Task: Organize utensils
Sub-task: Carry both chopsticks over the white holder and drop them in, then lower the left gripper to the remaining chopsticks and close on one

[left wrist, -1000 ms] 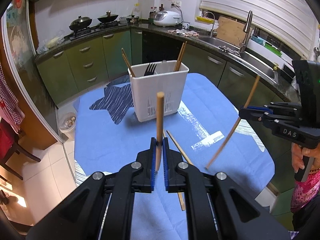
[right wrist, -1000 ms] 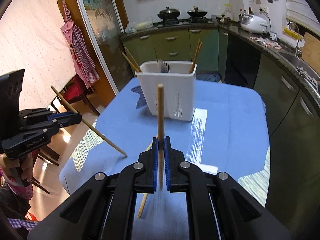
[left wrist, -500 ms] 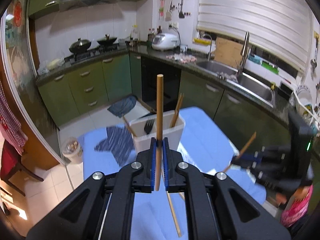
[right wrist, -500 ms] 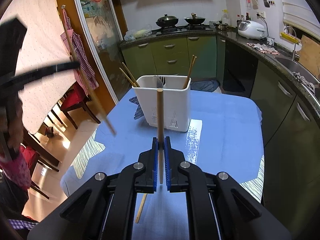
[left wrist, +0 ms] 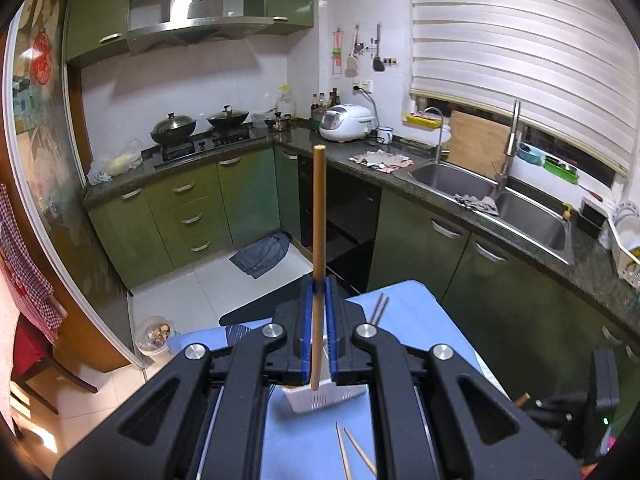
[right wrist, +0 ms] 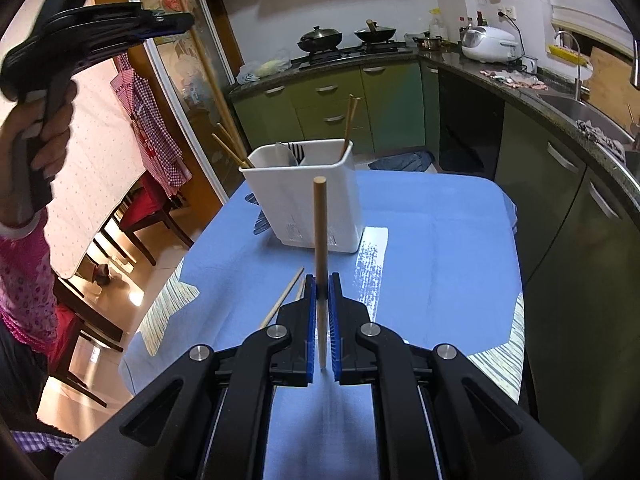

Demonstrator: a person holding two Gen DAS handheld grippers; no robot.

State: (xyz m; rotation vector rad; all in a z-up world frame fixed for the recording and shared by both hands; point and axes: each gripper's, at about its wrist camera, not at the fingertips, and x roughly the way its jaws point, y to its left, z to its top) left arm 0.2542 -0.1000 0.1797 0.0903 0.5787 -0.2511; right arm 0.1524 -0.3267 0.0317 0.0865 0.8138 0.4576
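My left gripper is shut on a wooden chopstick that stands upright between its blue pads. It hangs high above the white utensil holder, which is mostly hidden below the fingers. In the right wrist view the left gripper is raised at the upper left with its chopstick slanting down toward the holder. My right gripper is shut on another upright chopstick, low over the blue tablecloth in front of the holder. The holder has chopsticks, a fork and a spoon in it.
Two loose chopsticks lie on the cloth near the holder; one shows in the right wrist view. Green kitchen cabinets, a stove with woks and a sink ring the table. Dining chairs stand to the left.
My left gripper has risen high with its chopstick and now looks down on the holder from above. My right gripper has stayed over the cloth, holding its chopstick.
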